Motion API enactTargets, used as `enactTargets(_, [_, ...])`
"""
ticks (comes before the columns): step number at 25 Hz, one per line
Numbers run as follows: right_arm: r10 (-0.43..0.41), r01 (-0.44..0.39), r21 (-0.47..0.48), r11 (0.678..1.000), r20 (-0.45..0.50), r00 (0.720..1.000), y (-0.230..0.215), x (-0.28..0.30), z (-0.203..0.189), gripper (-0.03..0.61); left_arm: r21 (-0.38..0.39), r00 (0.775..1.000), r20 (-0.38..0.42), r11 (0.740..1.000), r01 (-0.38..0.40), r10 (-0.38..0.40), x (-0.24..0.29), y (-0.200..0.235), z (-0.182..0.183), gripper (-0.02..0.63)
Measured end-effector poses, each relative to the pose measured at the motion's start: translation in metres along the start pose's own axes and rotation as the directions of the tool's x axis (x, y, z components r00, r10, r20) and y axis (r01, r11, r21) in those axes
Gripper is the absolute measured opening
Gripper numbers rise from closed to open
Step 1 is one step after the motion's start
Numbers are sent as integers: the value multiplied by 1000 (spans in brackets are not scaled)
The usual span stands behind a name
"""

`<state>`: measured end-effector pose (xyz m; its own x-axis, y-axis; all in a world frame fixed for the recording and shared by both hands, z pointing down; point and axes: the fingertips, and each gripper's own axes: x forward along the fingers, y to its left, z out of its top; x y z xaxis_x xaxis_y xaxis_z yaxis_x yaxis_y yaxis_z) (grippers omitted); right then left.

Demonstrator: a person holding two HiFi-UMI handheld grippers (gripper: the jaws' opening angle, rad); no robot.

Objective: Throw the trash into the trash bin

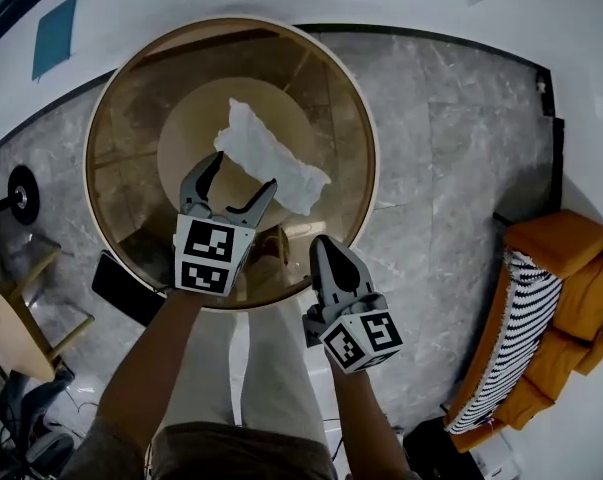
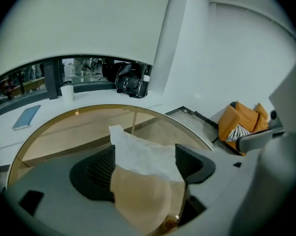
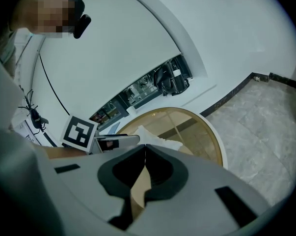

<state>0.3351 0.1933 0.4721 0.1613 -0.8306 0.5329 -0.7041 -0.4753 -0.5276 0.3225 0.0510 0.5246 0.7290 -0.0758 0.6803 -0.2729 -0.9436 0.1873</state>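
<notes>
The left gripper (image 1: 244,171) holds its fingers wide apart at the crumpled white paper tissue (image 1: 276,158) on the round glass table (image 1: 367,148), gripping nothing. A shallow pinch could slip. The right gripper (image 1: 326,246) fingers are closed and empty.

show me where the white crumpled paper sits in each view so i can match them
Head view: white crumpled paper upper centre, on the round gold-rimmed table, just past the left hand-held gripper.
Left gripper view: white crumpled paper at centre, seen between the open jaws.
Right gripper view: white crumpled paper small, centre, just above the shut jaws.
Shared landmark: the round gold-rimmed table.
</notes>
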Motion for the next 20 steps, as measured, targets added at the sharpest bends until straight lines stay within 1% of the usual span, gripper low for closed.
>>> enactTargets(2, [-1, 1, -6, 1000, -14, 1000, -8, 5, 0, 18, 32, 1000, -29, 999, 11, -11, 19, -1, -6, 394])
enactTargets(6, [-6, 6, -1, 1000, -28, 1000, -21, 15, -2, 18, 74, 997, -79, 997, 23, -17, 48, 0, -21, 402])
enactTargets(11, [-11, 11, 3, 1000, -36, 999, -31, 19, -4, 18, 83, 997, -70, 996, -12, 18, 58, 3, -24, 400])
enactTargets(16, [-3, 4, 8, 1000, -51, 999, -31, 20, -7, 18, 114, 994, -101, 993, -40, 52, 60, 1, -31, 400])
enactTargets(20, [1, 0, 20, 1000, -52, 999, -31, 21, -9, 18, 106, 994, -82, 992, -69, 78, 59, 4, -30, 399])
